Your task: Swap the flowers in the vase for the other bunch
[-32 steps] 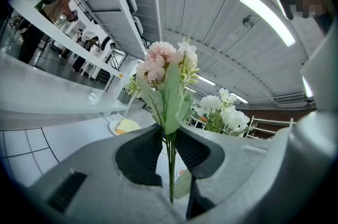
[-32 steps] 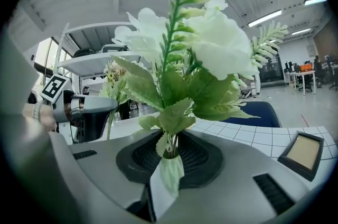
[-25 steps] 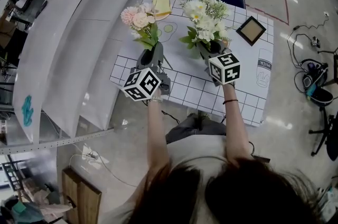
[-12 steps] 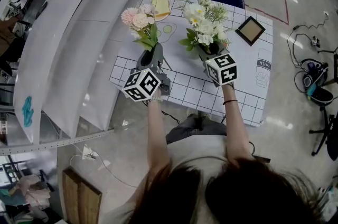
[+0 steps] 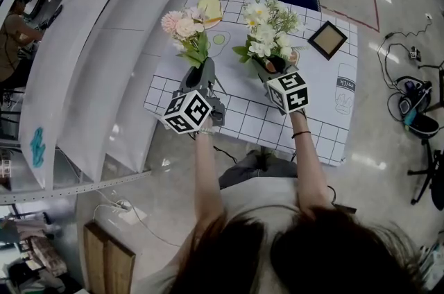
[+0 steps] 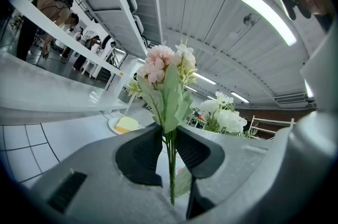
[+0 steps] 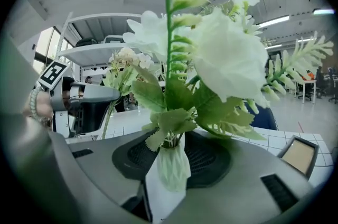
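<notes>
Head view: two grippers over one checked desk [image 5: 322, 123]. The left gripper [image 5: 199, 78] has one pink bunch [image 5: 182, 26], and the right gripper [image 5: 275, 69] has one white bunch [image 5: 267, 26]. One picture frame [image 5: 329, 40] lies beyond.

Left gripper view: jaws pinch the pink stems.

Right gripper view: jaws, just opening, stand spread around one white vase [image 7: 171, 165] holding the white bunch.

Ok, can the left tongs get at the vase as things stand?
Probably not yet. The left tongs are shut on the stems of the pink bunch. The vase stands between the right tongs, whose jaws have just been opening, and the white bunch fills its neck.
</notes>
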A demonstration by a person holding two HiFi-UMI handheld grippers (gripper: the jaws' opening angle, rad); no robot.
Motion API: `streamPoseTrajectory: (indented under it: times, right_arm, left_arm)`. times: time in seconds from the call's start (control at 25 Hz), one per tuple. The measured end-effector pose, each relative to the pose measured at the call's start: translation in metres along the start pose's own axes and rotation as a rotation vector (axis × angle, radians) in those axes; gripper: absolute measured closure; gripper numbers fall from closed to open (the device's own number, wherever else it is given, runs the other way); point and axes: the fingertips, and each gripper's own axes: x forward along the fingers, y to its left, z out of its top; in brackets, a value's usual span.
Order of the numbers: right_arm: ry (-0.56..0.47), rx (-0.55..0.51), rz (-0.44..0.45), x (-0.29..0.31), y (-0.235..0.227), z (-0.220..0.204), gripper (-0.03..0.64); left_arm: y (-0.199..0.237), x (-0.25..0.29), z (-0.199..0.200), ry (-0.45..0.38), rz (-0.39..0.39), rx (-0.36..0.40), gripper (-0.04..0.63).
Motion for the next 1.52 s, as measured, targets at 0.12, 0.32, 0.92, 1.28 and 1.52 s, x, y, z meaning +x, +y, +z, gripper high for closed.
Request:
streamPoseTrajectory:
  times: [0.12, 0.32, 0.92, 1.28, 1.52]
  right_arm:
    - [-0.002, 0.006, 0.007, 0.0, 0.001, -0.001, 0.509]
    - [-0.005, 0.018, 0.019, -0.001, 0.003, -0.002, 0.502]
    - [0.014, 0.052, 0.051, -0.007, 0.002, -0.014, 0.489]
    - [-0.027, 0.094, 0.064, -0.022, -0.01, -0.006, 0.49]
    - [-0.032, 0.104, 0.138, -0.031, -0.002, -0.004, 0.496]
  left_arm:
    - [-0.001, 0.001, -0.001, 0.0, 0.0, 0.0, 0.515]
    - [-0.004, 0.002, -0.003, 0.006, 0.0, 0.0, 0.515]
    - [-0.009, 0.001, -0.011, 0.015, 0.005, -0.004, 0.515]
    - [-0.011, -0.001, -0.014, 0.005, 0.009, -0.011, 0.515]
    - [-0.014, -0.006, -0.014, -0.011, 0.015, -0.018, 0.515]
